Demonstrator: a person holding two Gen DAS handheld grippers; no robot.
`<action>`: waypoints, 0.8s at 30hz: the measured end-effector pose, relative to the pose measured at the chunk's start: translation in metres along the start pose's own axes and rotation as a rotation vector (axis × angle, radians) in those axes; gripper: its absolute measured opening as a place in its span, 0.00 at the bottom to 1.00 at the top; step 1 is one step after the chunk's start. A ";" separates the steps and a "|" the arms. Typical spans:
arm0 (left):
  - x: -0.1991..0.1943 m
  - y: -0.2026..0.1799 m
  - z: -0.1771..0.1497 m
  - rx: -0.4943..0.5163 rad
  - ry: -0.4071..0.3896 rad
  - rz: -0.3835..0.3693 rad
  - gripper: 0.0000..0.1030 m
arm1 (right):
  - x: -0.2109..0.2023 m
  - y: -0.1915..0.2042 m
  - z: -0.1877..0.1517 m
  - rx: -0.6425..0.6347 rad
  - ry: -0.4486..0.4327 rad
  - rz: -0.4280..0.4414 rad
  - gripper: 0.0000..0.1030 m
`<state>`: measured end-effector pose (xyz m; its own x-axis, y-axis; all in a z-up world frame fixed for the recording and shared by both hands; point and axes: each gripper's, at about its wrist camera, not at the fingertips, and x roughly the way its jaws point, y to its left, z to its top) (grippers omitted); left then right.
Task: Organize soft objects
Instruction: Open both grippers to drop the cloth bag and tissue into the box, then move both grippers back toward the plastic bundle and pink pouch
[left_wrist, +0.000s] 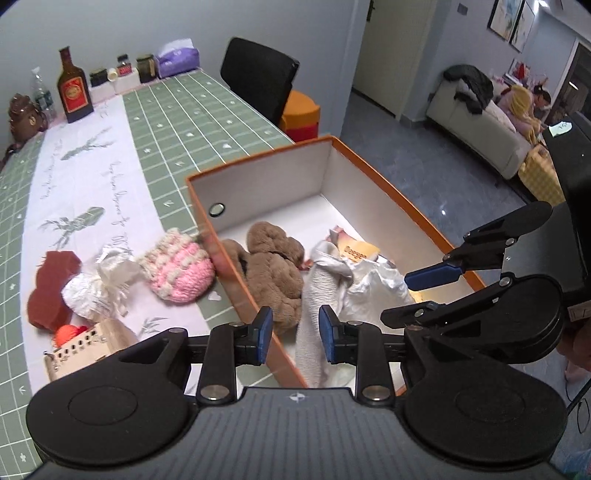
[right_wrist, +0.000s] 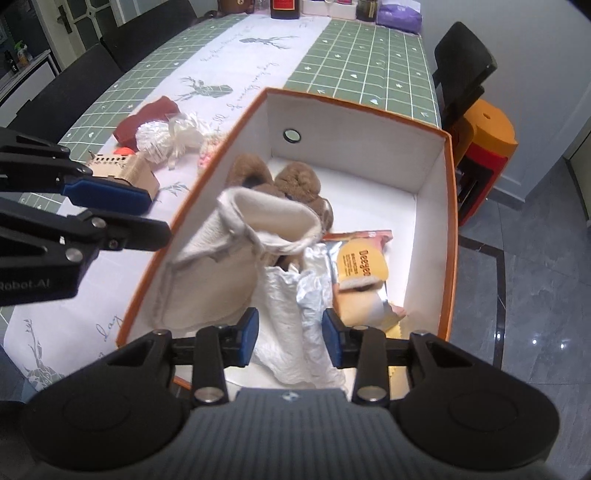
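Both sets of tongs hang over the near end of the orange box (right_wrist: 448, 236), which sits along the counter's (left_wrist: 207, 122) right edge. The left tongs (left_wrist: 295, 334) stand apart and empty, straddling the box's near-left wall, with one finger outside it. The right tongs (right_wrist: 290, 338) are also apart and empty, above the crumpled white wrapper (right_wrist: 295, 314) inside the box.

Already in the box lie the brown plush toy (left_wrist: 275, 273), a cream sock (right_wrist: 221, 266) slumped against the left wall, the white wrapper and a snack packet (right_wrist: 360, 273). Still out on the counter, just beside the box's left wall, are the pink knitted hat (left_wrist: 177, 271), a white tasselled bundle (left_wrist: 99, 284), a dark red felt piece (left_wrist: 50, 291), an orange ball (left_wrist: 68, 332) and a small wooden box (left_wrist: 85, 349).

The risks, as I judge them:
- The left tongs are so near the wall that a downward or sideways move could clip it and shove the light box towards the counter's edge.
- The sock stands tall against the wall; another item dropped on it could tip it out.
- The bundle's loose tassels could snag on a finger and drag neighbouring things.
- The hat touches the wall, so a grasp there could pinch cardboard too.
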<state>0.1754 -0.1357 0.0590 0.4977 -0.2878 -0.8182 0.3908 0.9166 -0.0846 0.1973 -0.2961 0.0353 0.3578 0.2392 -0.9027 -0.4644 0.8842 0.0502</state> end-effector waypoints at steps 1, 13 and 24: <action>-0.004 0.003 -0.002 -0.004 -0.009 0.004 0.32 | -0.001 0.004 0.001 -0.006 -0.002 -0.002 0.37; -0.066 0.067 -0.041 -0.131 -0.188 0.106 0.32 | -0.040 0.066 0.017 -0.067 -0.173 0.000 0.45; -0.093 0.125 -0.081 -0.230 -0.245 0.173 0.32 | -0.014 0.133 0.029 -0.123 -0.167 0.087 0.45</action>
<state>0.1155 0.0278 0.0781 0.7227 -0.1553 -0.6735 0.1140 0.9879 -0.1054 0.1536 -0.1700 0.0666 0.4364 0.3847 -0.8133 -0.5914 0.8039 0.0629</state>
